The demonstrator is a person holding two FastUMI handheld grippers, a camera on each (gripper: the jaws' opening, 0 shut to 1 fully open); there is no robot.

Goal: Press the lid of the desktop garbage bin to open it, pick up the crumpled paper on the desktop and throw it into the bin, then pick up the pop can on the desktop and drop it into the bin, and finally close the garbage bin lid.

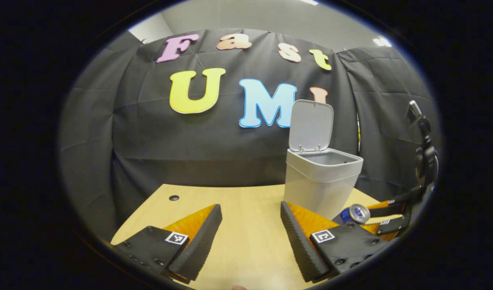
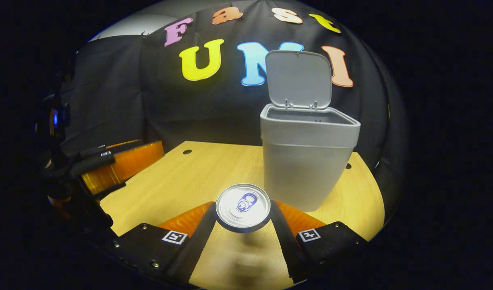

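Left gripper view: left gripper (image 1: 250, 225) fingers apart, nothing between them, over bare table (image 1: 246, 201). Bin (image 1: 321, 181) stands ahead to the right, lid (image 1: 311, 125) up. Right of the bin, the can (image 1: 354, 214) lies on its side in the other gripper's fingers.

Right gripper view: right gripper (image 2: 243, 219) clamped on the can (image 2: 243, 207), one finger on each side, top end facing camera, held off the table (image 2: 182, 177). Bin (image 2: 307, 161) just beyond, lid (image 2: 299, 78) open. Left gripper (image 2: 121, 163) at far left.
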